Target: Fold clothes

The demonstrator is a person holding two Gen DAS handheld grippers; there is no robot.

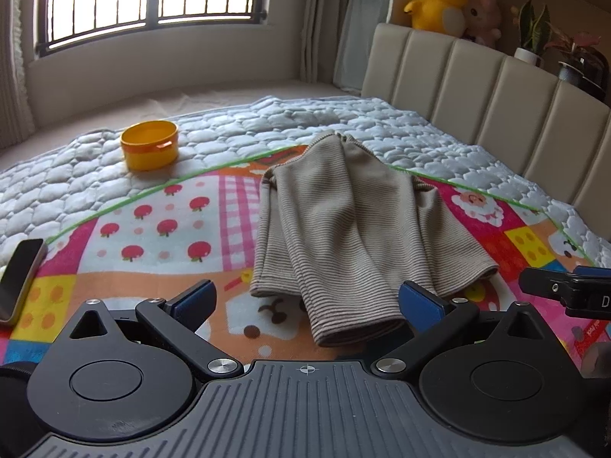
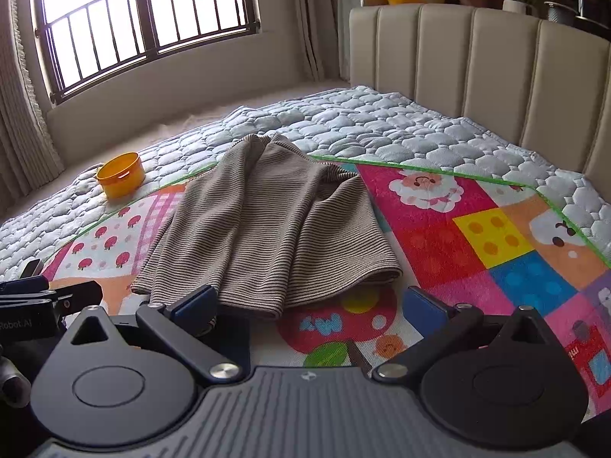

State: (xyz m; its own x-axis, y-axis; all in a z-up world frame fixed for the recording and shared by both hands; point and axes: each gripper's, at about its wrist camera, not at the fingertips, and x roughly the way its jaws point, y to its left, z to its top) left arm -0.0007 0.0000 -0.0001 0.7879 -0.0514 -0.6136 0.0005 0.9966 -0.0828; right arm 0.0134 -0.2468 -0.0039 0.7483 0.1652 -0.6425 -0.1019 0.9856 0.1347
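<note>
A brown striped garment (image 1: 343, 229) lies partly folded on a colourful cartoon mat (image 1: 160, 229), its hem toward me. It also shows in the right wrist view (image 2: 267, 229). My left gripper (image 1: 305, 301) is open and empty, just in front of the garment's near hem. My right gripper (image 2: 309, 301) is open and empty; its left finger (image 2: 194, 301) sits at the garment's near edge. Each gripper shows at the edge of the other's view: the right one (image 1: 569, 290) and the left one (image 2: 34, 301).
An orange round tub (image 1: 149, 145) stands on the quilted grey bed cover (image 1: 382, 126) at the back left. A phone (image 1: 19, 278) lies at the mat's left edge. A padded beige headboard (image 1: 496, 95) runs along the right, with plush toys and plants above it. A barred window is behind.
</note>
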